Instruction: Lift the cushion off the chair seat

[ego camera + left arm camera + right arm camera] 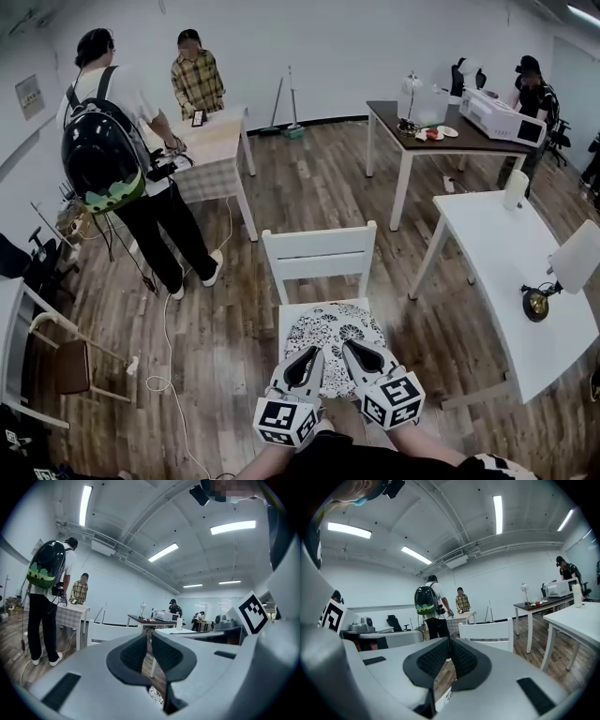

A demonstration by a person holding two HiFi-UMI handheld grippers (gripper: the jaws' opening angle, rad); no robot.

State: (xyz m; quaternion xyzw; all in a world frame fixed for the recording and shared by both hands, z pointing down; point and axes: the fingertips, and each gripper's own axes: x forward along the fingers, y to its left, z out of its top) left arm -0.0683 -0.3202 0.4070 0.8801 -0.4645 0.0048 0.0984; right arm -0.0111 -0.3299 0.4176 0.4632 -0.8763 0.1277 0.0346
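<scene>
"So, how do the tongs stand?"

"Both pairs are closed with nothing in them. The left tongs [316,351] sit pad against pad in the left gripper view, with only a thin slit below the tips. The right tongs [350,345] look the same in the right gripper view."

"And the cushion?"

"The cushion [333,323] is flat and squarish with rounded corners, white with a dense black pattern of rings and blossoms. It lies on the seat of a white chair [319,253] and covers most of it."

"Where is it relative to the tongs?"

"In the head view both tips lie over its near edge, side by side, pointing toward the chair back. Whether they touch it I cannot tell. Each gripper view shows a scrap of the pattern low down, under the closed pads."

"Any writing?"

"Each marker cube [286,422] carries black-and-white square codes. A notice [28,96] at the far left has print too small to read."
</scene>
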